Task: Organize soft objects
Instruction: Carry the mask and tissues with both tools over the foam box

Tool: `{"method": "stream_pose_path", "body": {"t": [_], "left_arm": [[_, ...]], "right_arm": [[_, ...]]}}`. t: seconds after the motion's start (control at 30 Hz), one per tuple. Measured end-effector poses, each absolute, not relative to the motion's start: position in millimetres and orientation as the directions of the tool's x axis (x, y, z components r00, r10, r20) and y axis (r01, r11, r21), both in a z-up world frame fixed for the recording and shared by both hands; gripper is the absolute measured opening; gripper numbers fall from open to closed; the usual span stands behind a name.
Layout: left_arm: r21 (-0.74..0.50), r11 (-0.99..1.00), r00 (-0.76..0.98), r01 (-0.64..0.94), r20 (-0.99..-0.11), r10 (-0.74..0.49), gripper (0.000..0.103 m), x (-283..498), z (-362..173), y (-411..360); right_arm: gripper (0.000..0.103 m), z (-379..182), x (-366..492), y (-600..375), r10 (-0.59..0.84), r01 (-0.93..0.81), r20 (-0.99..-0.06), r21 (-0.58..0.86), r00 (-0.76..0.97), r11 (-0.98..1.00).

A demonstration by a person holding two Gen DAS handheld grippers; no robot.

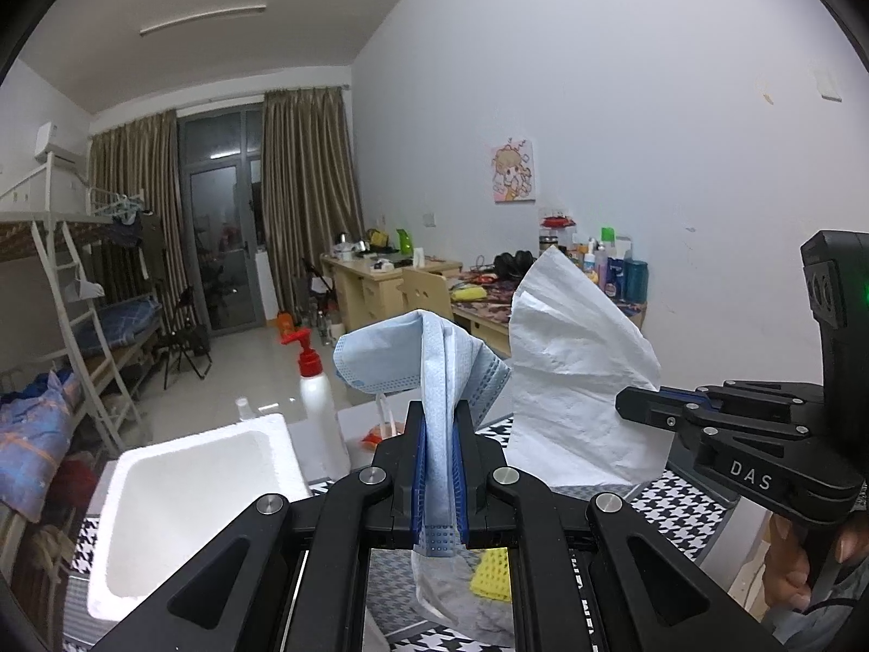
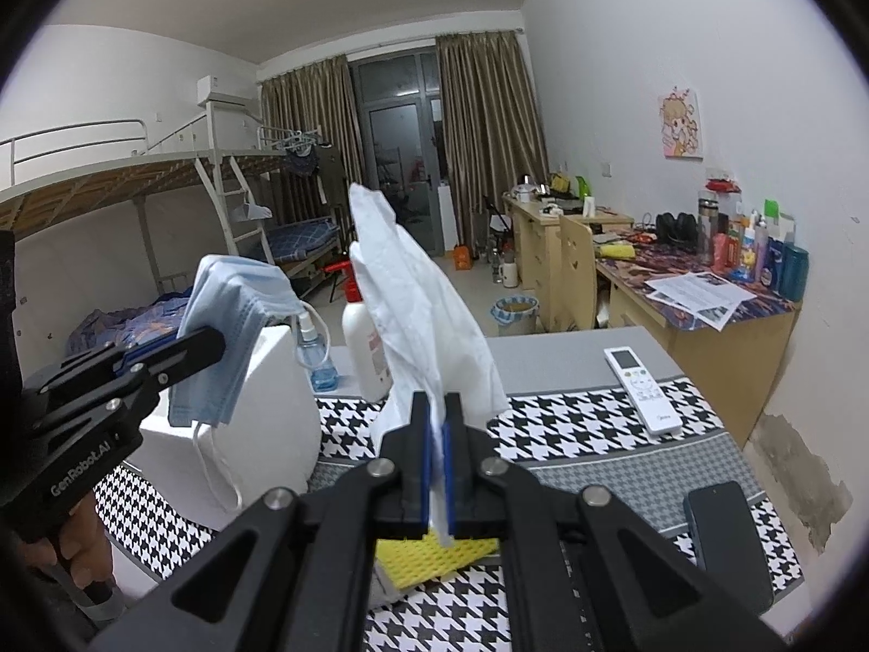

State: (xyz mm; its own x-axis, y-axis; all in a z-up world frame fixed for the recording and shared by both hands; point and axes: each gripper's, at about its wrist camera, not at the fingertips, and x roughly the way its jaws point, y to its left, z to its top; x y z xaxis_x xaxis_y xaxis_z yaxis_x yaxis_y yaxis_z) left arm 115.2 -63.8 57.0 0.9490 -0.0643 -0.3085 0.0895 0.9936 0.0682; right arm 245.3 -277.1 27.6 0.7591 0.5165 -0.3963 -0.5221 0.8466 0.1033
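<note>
Blue and soft, the face mask (image 1: 434, 364) sits pinched between the two fingers of our left gripper (image 1: 439, 434). The jaws are pressed together on it. Its folded top flops over the tips, and one end hangs down under the jaws. In the right wrist view we see the same mask (image 2: 228, 326) from the side, with its white ear loop (image 2: 217, 467) dangling down below our left gripper.

Our right gripper (image 2: 439, 434) is pressed together too, and it pinches a white tissue (image 2: 418, 315). The tissue stands up tall above the tips and leans a little to the left. A small bit of it pokes out under the jaws. In the left wrist view the tissue (image 1: 575, 375) spreads like a fan just to the right of the mask.

Both soft things are up in the air, not touching the black-and-white checked cloth (image 2: 570, 424) below us. A yellow sponge cloth (image 2: 434, 554) lies on that cloth right under our right gripper.

A white foam box (image 1: 179, 489) sits below and to the left of our left gripper. Just past it stands a white bottle with a red pump (image 1: 320, 407). Near it is a small blue spray bottle (image 2: 317, 348).

To the right of our right gripper, a white remote (image 2: 641, 388) lies on the table (image 2: 565, 353). Closer to us on that side is a dark phone (image 2: 728, 538).

A hand (image 1: 798, 570) holds the right gripper's grip at the lower right of the left wrist view.
</note>
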Motion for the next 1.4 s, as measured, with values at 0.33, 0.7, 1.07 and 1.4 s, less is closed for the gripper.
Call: {"method": "stream_pose_path", "body": {"t": [0.33,0.7,1.07,1.4], "left_arm": [[0.072,0.997,0.959,0.033,-0.282,-0.012,0.009,107.5,64.8,-48.7],[0.067,0.998,0.962,-0.013,-0.270,0.031,0.009,105.4,68.2,-28.1],[0.064,0.997,0.963,-0.053,-0.263,0.068,0.009,100.5,69.2,-19.7],[0.048,0.994,0.955,-0.102,-0.274,0.111,0.009,102.2,67.1,-7.0]], "right_arm": [[0.006,35.8,241.7,-262.3,0.547,-0.556,-0.369,0.094,0.751,0.826],[0.006,40.5,240.2,-240.6,0.573,-0.580,-0.354,0.100,0.739,0.809],[0.006,43.8,241.1,-225.5,0.600,-0.607,-0.344,0.100,0.722,0.788],[0.006,46.5,241.2,-209.0,0.629,-0.642,-0.340,0.092,0.699,0.762]]}}
